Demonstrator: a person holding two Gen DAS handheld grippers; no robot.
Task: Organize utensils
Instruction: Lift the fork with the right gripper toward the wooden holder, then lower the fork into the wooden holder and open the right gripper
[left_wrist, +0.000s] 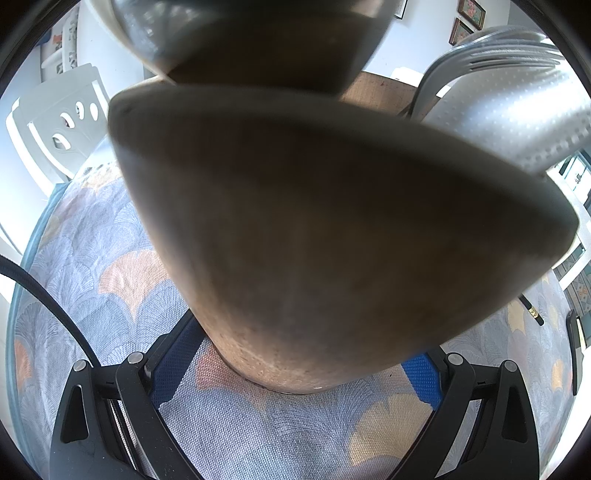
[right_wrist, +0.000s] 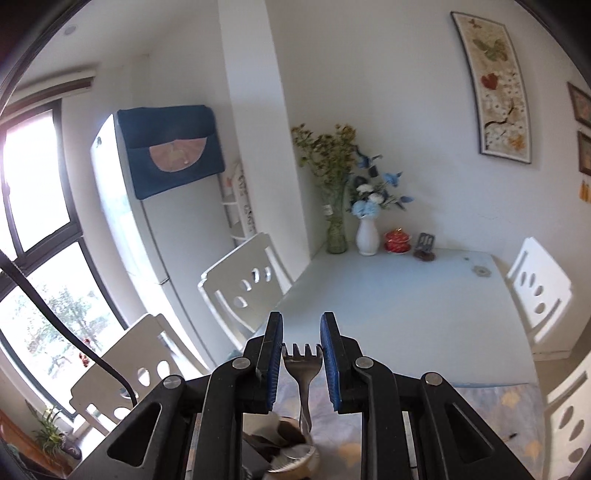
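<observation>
Item 1: left gripper. It was closed around the utensil holder, one blue pad against each side of its cork-textured base. The holder stood upright on the patterned tablecloth.

Item 2: holder contents, left wrist view. A broad wooden utensil sat so close to the lens that it blurred and filled most of the frame. A dimpled metal utensil, also blurred, was at the upper right.

Item 3: right gripper. It was raised above the table, its jaws nearly shut and clamped on the fork. The head of the fork reached from one pad to the other, with the tines pointing away from me.

Item 4: fork handle. It ran down toward the mouth of the holder directly below. I could not tell whether its tip was inside.

Item 5: surroundings. White chairs stood around the table. A white vase of blue flowers and a glass vase stood at the far corner, well apart from the holder. A refrigerator stood by the window.
</observation>
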